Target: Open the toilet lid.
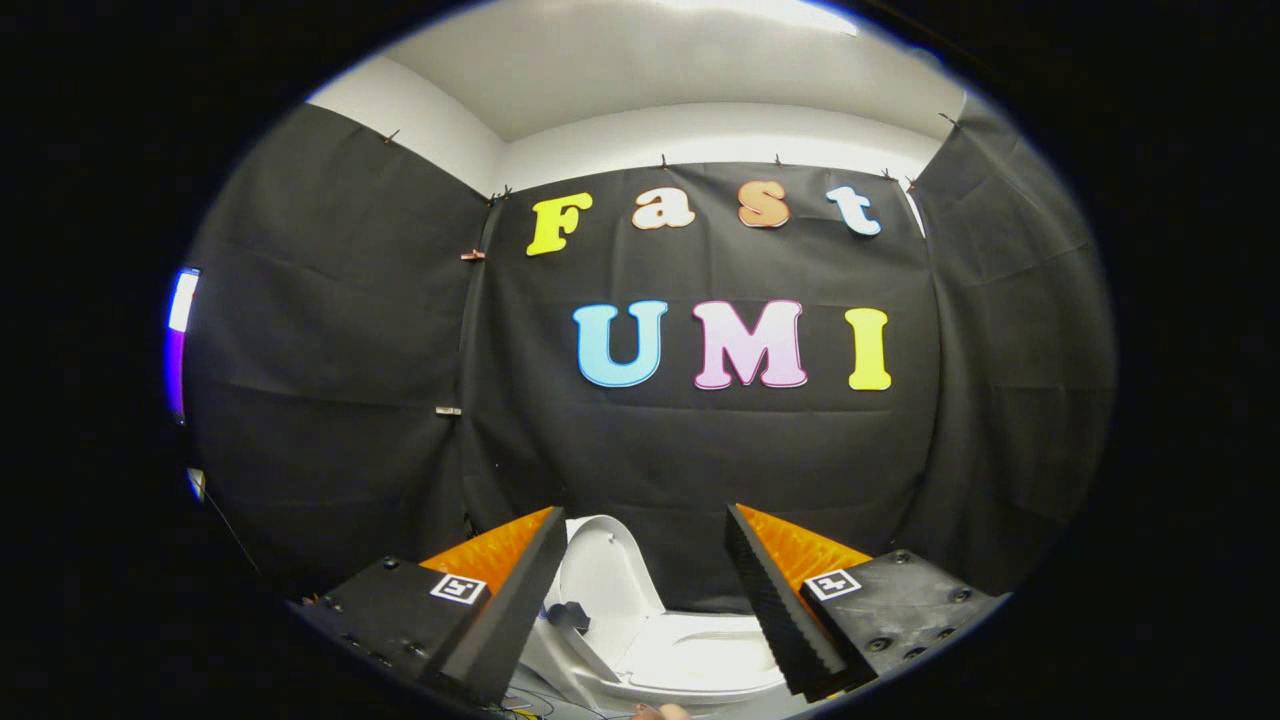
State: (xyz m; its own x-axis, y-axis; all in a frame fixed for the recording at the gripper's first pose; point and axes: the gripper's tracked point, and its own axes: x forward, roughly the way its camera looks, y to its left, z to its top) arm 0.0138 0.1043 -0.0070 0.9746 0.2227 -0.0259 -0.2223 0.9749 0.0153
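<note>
Tongs are hovering w/ fingers spread wide, gripping nothing, an open gap btwn them. The toilet lid is standing raised just ahead, blocking the left part of that gap; the seat is lying clear to its right. Booth wall is closing off the space beyond.

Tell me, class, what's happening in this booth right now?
A person is holding a hand-held gripper toward a white toilet. Its fingers are spread apart and grip nothing. Between and just beyond them the toilet lid stands raised, leaning back, with the seat exposed below. So the lid looks already open, and the gripper hangs clear of it.
</note>
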